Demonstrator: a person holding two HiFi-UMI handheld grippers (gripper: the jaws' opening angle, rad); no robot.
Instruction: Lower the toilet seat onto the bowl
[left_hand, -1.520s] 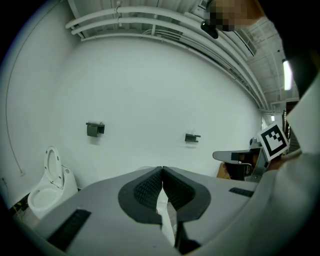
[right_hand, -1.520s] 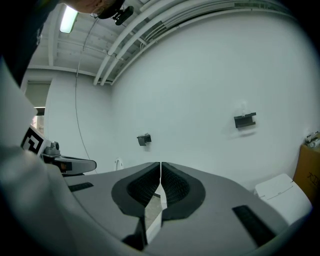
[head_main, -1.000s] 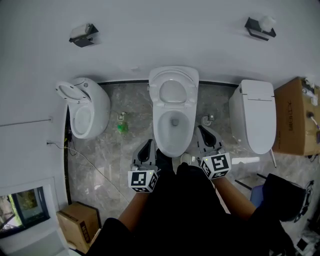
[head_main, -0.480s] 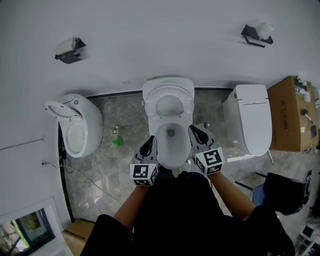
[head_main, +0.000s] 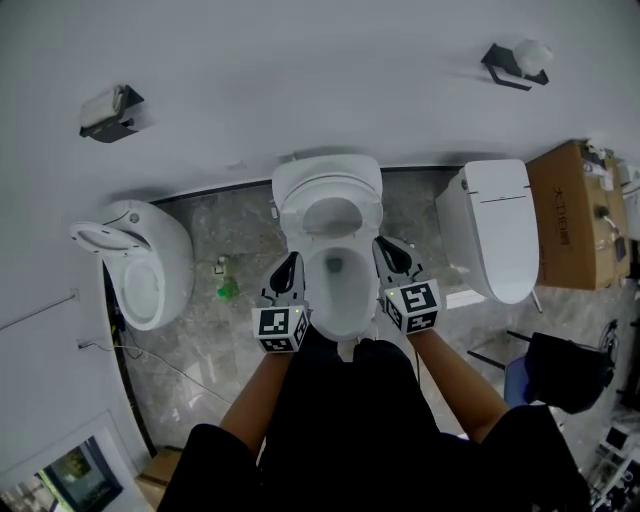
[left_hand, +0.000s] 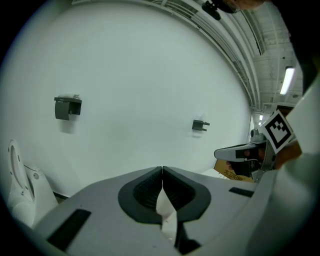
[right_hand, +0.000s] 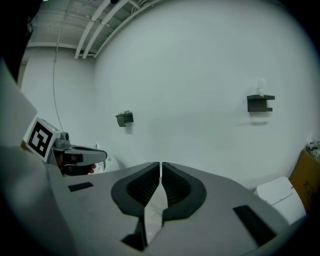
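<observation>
In the head view the middle white toilet has its seat (head_main: 330, 205) tipped up against the wall above the open bowl (head_main: 336, 285). My left gripper (head_main: 289, 264) sits at the bowl's left rim. My right gripper (head_main: 384, 246) is at the right rim. Each is shut with nothing held, and neither touches the seat. The left gripper view shows its jaws (left_hand: 162, 172) closed together against the white wall, with the right gripper (left_hand: 241, 152) off to the right. In the right gripper view the jaws (right_hand: 161, 168) are likewise closed and empty.
A second toilet (head_main: 135, 262) with a raised seat stands at the left, and a closed one (head_main: 500, 228) at the right. A cardboard box (head_main: 570, 215) is beyond it. Paper holders (head_main: 108, 112) (head_main: 515, 62) hang on the wall. A small green item (head_main: 228, 290) lies on the marble floor.
Both grippers have moved forward and down from in front of the toilet, and now flank the bowl. The seat has stayed upright.
</observation>
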